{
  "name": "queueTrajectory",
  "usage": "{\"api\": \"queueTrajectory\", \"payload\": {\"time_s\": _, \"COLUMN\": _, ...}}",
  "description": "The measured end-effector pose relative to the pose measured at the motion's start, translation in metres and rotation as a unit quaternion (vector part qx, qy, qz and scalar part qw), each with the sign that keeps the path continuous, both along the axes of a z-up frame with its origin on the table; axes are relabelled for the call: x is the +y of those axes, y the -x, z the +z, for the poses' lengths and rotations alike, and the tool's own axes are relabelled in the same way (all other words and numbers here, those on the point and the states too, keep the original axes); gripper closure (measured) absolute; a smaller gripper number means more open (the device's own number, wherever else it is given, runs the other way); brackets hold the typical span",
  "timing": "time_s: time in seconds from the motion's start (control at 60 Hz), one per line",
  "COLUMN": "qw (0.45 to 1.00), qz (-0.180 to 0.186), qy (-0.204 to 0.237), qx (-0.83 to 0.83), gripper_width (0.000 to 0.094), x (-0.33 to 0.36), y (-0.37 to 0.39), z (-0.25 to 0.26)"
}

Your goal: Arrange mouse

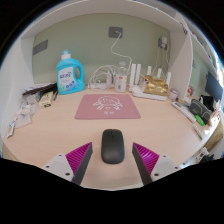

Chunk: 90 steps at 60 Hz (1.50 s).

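Observation:
A black computer mouse [112,146] lies on the light wooden desk [60,128], between my two fingers with a gap at each side. My gripper [112,158] is open, its magenta pads [80,157] flanking the mouse's rear half. A pink mouse mat [107,106] with a white pattern lies beyond the mouse, toward the middle of the desk.
A blue detergent bottle [68,73] stands at the back left. White cables and a charger [103,77] lie behind the mat. A golden packet [155,86] and small items sit at the back right. Clutter lines the left edge [35,97] and right edge [200,110].

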<state>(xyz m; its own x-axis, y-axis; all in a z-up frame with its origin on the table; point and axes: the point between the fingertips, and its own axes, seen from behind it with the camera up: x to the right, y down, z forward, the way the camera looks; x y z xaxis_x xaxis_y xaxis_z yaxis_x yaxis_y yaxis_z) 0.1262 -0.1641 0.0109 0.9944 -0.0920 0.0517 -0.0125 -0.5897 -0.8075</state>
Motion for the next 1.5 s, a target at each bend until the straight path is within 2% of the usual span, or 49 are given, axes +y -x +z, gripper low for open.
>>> {"api": "queueTrajectory", "payload": {"time_s": 0.1, "qw": 1.0, "qz": 0.007, "qy": 0.015, "qx": 0.013, "gripper_width": 0.0168, "x": 0.024, "y": -0.001, "z": -0.016}}
{"api": "queueTrajectory", "payload": {"time_s": 0.233, "qw": 0.999, "qz": 0.012, "qy": 0.024, "qx": 0.021, "gripper_width": 0.0336, "x": 0.035, "y": -0.004, "z": -0.025}}
{"api": "queueTrajectory", "payload": {"time_s": 0.3, "qw": 0.999, "qz": 0.016, "qy": 0.025, "qx": 0.019, "gripper_width": 0.0457, "x": 0.038, "y": -0.004, "z": -0.027}}
{"api": "queueTrajectory", "payload": {"time_s": 0.583, "qw": 0.999, "qz": 0.016, "qy": 0.045, "qx": 0.023, "gripper_width": 0.0567, "x": 0.04, "y": -0.001, "z": -0.023}}
{"api": "queueTrajectory", "payload": {"time_s": 0.683, "qw": 0.999, "qz": 0.014, "qy": 0.029, "qx": 0.019, "gripper_width": 0.0566, "x": 0.044, "y": 0.002, "z": 0.015}}
{"api": "queueTrajectory", "payload": {"time_s": 0.917, "qw": 0.995, "qz": 0.03, "qy": -0.093, "qx": 0.023, "gripper_width": 0.0565, "x": 0.114, "y": 0.016, "z": 0.178}}
{"api": "queueTrajectory", "payload": {"time_s": 1.017, "qw": 0.992, "qz": 0.035, "qy": -0.116, "qx": 0.028, "gripper_width": 0.0567, "x": 0.167, "y": 0.015, "z": 0.197}}
{"api": "queueTrajectory", "payload": {"time_s": 1.117, "qw": 0.995, "qz": 0.036, "qy": -0.088, "qx": 0.031, "gripper_width": 0.0568, "x": 0.222, "y": 0.01, "z": 0.156}}
{"api": "queueTrajectory", "payload": {"time_s": 1.3, "qw": 0.998, "qz": 0.036, "qy": 0.021, "qx": 0.048, "gripper_width": 0.0568, "x": 0.264, "y": 0.002, "z": 0.033}}
{"api": "queueTrajectory", "payload": {"time_s": 1.5, "qw": 0.996, "qz": 0.04, "qy": 0.066, "qx": 0.048, "gripper_width": 0.0548, "x": 0.267, "y": 0.0, "z": -0.021}}
